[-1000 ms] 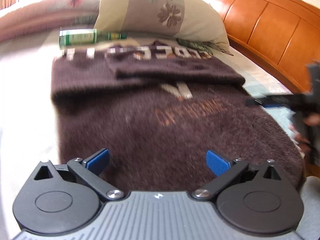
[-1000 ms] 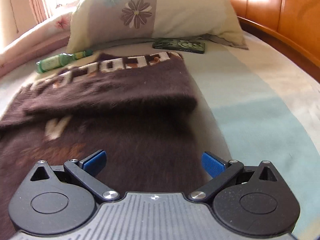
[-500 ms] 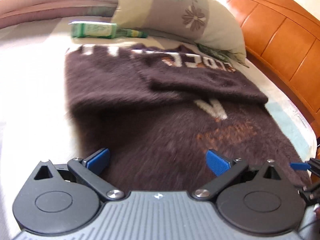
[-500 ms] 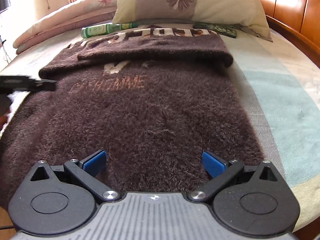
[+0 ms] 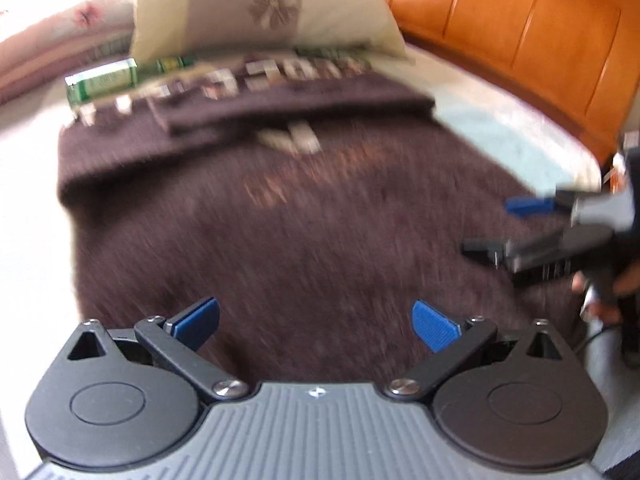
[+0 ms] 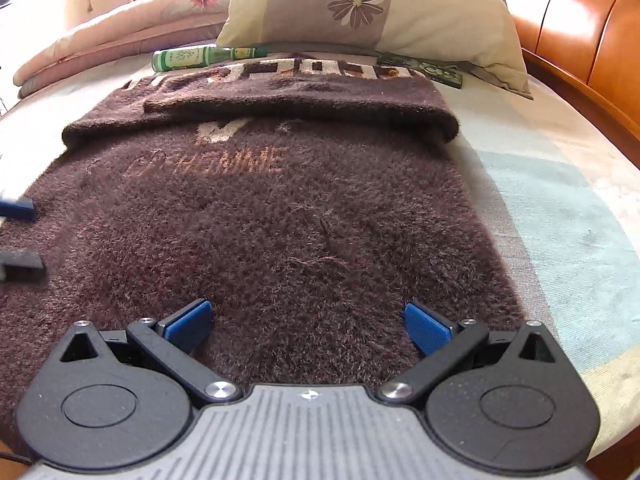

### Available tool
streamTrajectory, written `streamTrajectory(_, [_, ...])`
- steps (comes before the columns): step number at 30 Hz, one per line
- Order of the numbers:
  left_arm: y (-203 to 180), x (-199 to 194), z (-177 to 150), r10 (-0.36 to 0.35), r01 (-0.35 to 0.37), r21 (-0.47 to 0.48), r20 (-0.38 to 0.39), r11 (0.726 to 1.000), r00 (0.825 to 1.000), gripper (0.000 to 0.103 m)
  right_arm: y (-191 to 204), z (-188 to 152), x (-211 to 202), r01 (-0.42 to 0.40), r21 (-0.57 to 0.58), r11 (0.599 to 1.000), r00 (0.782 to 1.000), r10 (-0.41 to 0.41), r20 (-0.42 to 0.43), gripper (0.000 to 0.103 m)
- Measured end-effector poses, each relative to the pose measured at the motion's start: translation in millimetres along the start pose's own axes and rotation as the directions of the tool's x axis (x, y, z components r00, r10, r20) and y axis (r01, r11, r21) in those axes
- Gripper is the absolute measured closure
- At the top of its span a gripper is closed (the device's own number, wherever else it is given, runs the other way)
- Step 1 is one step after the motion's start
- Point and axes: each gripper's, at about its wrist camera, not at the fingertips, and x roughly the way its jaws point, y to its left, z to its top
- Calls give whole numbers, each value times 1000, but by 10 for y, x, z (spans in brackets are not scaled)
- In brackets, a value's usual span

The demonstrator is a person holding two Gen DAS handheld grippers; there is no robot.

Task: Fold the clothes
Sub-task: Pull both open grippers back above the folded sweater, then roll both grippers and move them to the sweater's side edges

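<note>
A brown fuzzy sweater [image 6: 288, 216] is lying flat on the bed [image 6: 560, 200], spread out with its far part folded over into a thick band across the top. Pale block letters are showing along that far edge, and faint orange lettering is running across the middle of the fabric.

The right gripper [image 6: 307, 322] is hovering over the near hem of the sweater, its blue-padded jaws standing wide apart with nothing between them. The left gripper [image 5: 316, 320] is sitting over the near left part of the garment, jaws likewise spread wide and empty; the left wrist view is blurred. In that view the right gripper is also appearing at the right edge, held by a hand [image 5: 612, 288], over the sweater's right side. In the right wrist view the tips of the left gripper are poking in at the left edge, above the fabric.

A green bottle [image 6: 196, 57] is lying on its side on the bed just beyond the sweater's far edge, in front of a floral pillow [image 6: 372, 4]. A dark flat packet [image 6: 424, 69] is resting beside the pillow's right corner. A wooden headboard [image 6: 580, 44] is curving along the right.
</note>
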Motion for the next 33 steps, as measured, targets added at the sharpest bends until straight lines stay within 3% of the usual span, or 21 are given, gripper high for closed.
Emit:
streamTrajectory(4, [-182,-53,-251,54,-56,59,30,997,998,1,-6,-19,-18,-3,5,1000,1000,3,4,0])
streamTrajectory(14, [-260,-294,-556,113,-114,24,34,993,993,1,-26,-211,-210,-2,-9,1000,1000,2,21,0])
streamTrajectory(24, [-443,-462,-694,205,-203,62,-23,977,979,1,-106,-551,-596,-54,-125,991,996,45,-77,0])
streamTrajectory(28, [-656,-591,-826,191,-194,179,35,965,981,1,-50,-669,-814,-57,-177,983,998,50,-42,0])
streamTrajectory(33, [-950,-588,-972,182,-200,346,85,916,980,1,37,-733,-1003,-74,-215,974,997,76,1,0])
